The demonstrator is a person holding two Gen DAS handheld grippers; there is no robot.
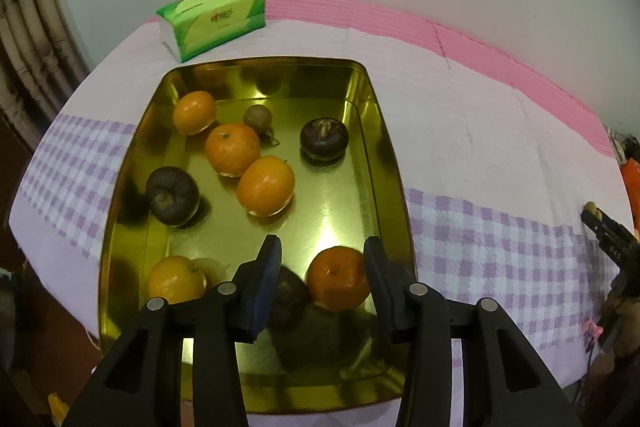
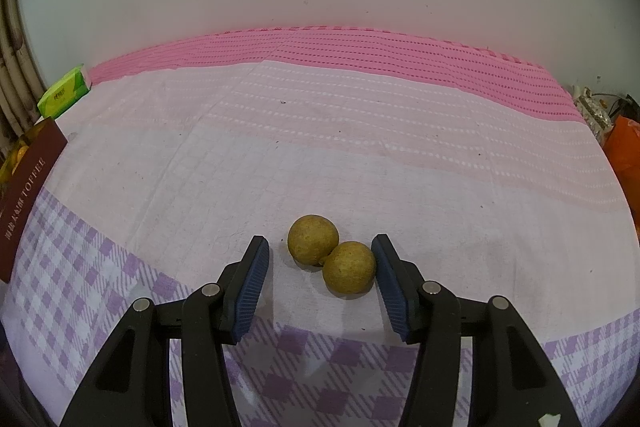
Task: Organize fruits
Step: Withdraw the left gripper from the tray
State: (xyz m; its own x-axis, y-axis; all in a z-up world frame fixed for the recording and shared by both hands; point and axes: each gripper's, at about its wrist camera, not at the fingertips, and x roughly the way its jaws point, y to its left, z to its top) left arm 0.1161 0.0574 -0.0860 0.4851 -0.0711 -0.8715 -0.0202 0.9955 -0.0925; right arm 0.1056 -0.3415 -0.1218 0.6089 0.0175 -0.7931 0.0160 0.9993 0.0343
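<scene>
Gold tin tray [image 1: 384, 147] holds 5 oranges [image 1: 265, 185], 3 mangosteens [image 1: 323, 139], 1 longan [image 1: 257, 119]. Left gripper [image 1: 320, 267] spread above its near edge. Right gripper [image 2: 320, 267] spread; 2 longans [image 2: 349, 267] on tablecloth [image 2: 360, 147], 1 touching right finger.

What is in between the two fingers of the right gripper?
Two round brown-yellow fruits, touching each other on the cloth, sit inside the open right gripper. The right wrist view shows it.

A cloth-covered table [image 2: 280, 147] — white at the centre, pink along the far edge, purple check nearer — carries a gold tin tray [image 1: 394, 163] and a green tissue pack [image 1: 212, 21]. Two brown-yellow round fruits [image 2: 330, 255] rest touching on the cloth, well apart from the tray.
</scene>
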